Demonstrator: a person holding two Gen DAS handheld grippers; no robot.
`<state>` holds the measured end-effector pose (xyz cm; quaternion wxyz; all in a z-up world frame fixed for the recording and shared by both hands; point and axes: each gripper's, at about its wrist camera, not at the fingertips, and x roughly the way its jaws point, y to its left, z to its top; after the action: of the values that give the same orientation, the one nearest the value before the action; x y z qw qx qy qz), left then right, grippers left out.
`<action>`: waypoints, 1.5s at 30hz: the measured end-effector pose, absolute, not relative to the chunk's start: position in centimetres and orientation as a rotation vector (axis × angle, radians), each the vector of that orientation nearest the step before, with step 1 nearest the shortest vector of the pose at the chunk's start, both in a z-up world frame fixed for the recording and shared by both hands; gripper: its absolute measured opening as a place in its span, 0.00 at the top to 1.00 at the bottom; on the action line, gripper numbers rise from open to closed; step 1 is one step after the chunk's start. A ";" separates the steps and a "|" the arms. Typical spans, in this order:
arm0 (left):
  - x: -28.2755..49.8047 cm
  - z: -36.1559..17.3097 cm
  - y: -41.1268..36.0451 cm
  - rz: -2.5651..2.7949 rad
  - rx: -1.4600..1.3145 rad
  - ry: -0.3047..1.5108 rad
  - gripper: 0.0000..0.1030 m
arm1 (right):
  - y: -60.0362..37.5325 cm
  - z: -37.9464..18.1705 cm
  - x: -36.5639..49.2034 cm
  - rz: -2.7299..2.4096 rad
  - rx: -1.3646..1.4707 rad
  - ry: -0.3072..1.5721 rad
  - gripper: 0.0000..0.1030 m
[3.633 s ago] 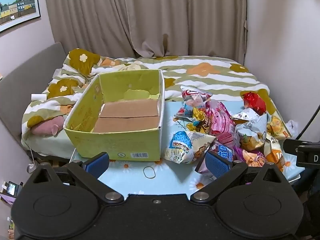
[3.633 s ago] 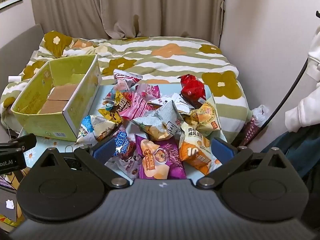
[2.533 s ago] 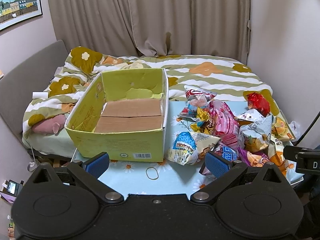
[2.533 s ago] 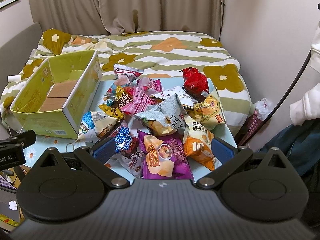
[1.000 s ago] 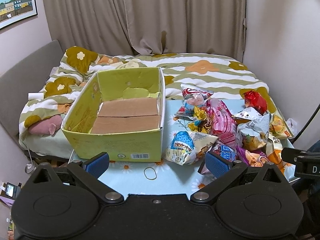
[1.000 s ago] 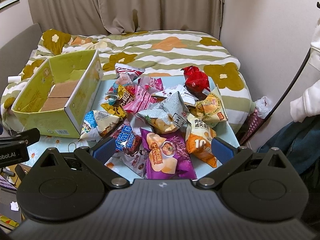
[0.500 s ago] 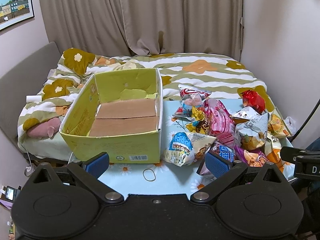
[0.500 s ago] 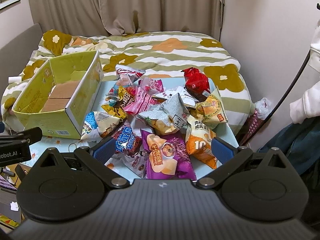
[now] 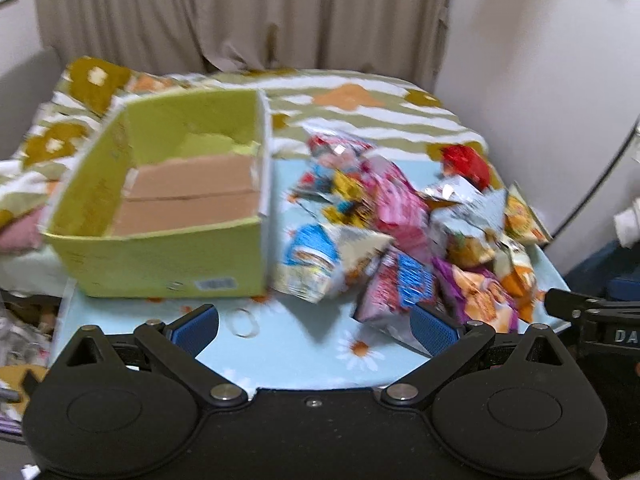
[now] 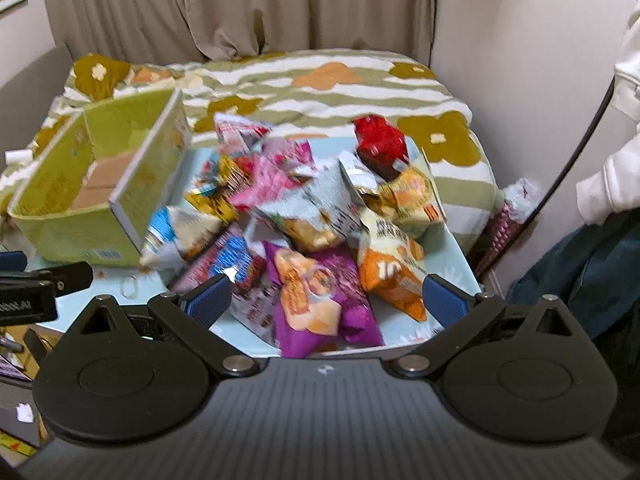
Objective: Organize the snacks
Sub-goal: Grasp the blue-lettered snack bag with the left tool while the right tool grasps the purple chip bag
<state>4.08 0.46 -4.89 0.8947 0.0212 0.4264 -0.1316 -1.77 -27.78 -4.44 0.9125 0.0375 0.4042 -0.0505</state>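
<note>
A yellow-green cardboard box (image 9: pixel 160 216) sits on the left of the pale blue flowered surface (image 9: pixel 304 352), nothing in it but its brown bottom flaps. Beside it, to the right, the snack bags (image 10: pixel 304 216) lie heaped together; both views are blurred, so an exact count is beyond me, roughly a dozen. One purple bag (image 10: pixel 320 300) lies nearest, one red bag (image 10: pixel 380 140) at the far edge. A single rubber band (image 9: pixel 243 324) lies before the box. Left tongs (image 9: pixel 316 330) and right tongs (image 10: pixel 326 298) both hang spread wide, gripping nothing.
</note>
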 end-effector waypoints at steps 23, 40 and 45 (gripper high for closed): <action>11.2 -15.5 -6.8 -0.285 -0.170 1.067 0.02 | -33.0 -15.4 4.6 0.208 0.205 1.016 0.00; 12.0 -17.6 -7.8 -0.313 -0.225 1.085 0.25 | -34.8 -17.6 7.0 0.274 0.270 1.063 0.00; 11.5 -17.0 -8.2 -0.325 -0.179 1.063 0.31 | -34.9 -17.8 7.4 0.279 0.293 1.060 0.00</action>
<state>11.47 -8.18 -16.96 0.8457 -0.0850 0.5038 -0.1541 7.38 -34.92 -17.75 0.8433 0.1387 0.5021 0.1323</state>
